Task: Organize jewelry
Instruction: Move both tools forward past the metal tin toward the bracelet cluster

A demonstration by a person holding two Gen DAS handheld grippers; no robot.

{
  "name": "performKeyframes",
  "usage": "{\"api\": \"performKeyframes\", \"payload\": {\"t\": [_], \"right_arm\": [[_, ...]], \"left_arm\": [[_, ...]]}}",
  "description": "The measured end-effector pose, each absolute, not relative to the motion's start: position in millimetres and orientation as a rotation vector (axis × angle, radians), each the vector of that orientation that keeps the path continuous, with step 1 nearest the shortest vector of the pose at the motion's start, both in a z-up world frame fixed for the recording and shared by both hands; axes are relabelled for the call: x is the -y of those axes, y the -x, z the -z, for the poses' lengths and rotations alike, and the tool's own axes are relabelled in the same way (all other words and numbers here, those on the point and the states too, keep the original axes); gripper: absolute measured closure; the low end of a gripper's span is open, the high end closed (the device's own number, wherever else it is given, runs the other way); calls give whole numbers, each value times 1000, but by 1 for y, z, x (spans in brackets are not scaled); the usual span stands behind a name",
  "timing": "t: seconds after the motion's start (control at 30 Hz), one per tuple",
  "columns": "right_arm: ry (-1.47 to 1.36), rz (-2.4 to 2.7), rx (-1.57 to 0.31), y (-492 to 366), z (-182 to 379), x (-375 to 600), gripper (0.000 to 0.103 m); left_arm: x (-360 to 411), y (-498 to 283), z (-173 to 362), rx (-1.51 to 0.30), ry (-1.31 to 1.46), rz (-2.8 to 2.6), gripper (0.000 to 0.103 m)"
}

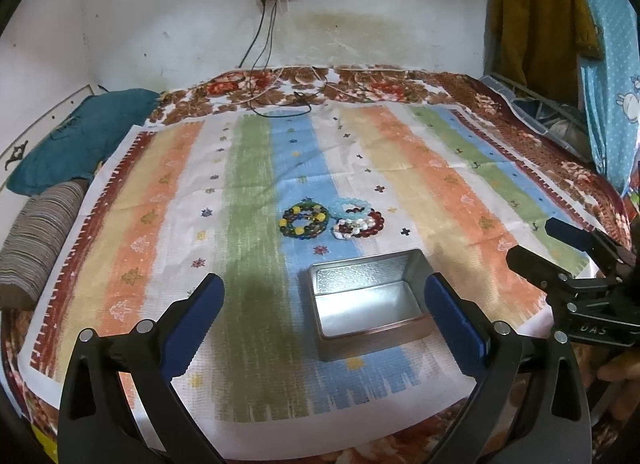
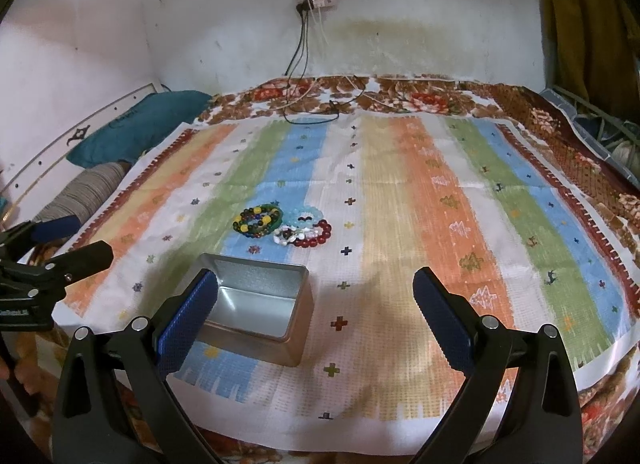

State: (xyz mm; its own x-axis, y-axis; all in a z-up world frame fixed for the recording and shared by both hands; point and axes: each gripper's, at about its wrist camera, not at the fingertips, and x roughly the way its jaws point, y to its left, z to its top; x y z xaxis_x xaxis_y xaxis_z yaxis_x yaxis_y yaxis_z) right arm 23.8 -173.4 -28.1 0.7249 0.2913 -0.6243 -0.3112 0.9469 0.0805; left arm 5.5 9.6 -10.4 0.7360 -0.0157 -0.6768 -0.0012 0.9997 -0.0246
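Left gripper (image 1: 324,296): held low over the near edge of the bed, pointing forward along the striped cloth (image 1: 168,223). Its two black fingers with blue ribbed pads (image 1: 200,316) stand wide apart, with nothing between them but the cloth and the tin beyond.

Right gripper (image 2: 316,296): held alongside at like height, also pointing forward. Fingers spread wide, blue pads facing inward, holding nothing. Seen from the left camera, it enters at the right edge, well apart from the tin.

Surface: a woven cloth in vertical bands of orange, cream, green, blue and white, scattered with small cross and tree motifs, laid over a brown floral bedspread (image 1: 360,87).

Metal tin (image 1: 368,296): rectangular, open-topped, with a dull silver interior, an embossed far wall and rounded corners. It sits on the blue and white bands, just ahead of the left gripper's right finger; in the right wrist view it lies behind that gripper's left finger pad.

Jewelry: beaded bracelets lie in a tight cluster on the cloth just beyond the tin, not in it. At left, the dark green and yellow bracelets (image 1: 305,219), round glossy beads. Touching at right, a pale blue bracelet (image 1: 348,207), then dark red beads (image 1: 372,223) tangled with white irregular beads (image 1: 348,231). All lie well ahead of both grippers, untouched.
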Motion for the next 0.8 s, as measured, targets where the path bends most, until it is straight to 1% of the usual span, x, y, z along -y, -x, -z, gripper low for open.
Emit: {"api": "performKeyframes", "payload": {"t": [0.8], "right_arm": [[35, -300, -704, -29, 34, 175, 4]], "left_arm": [[-3, -9, 13, -768, 34, -9, 6]]}}
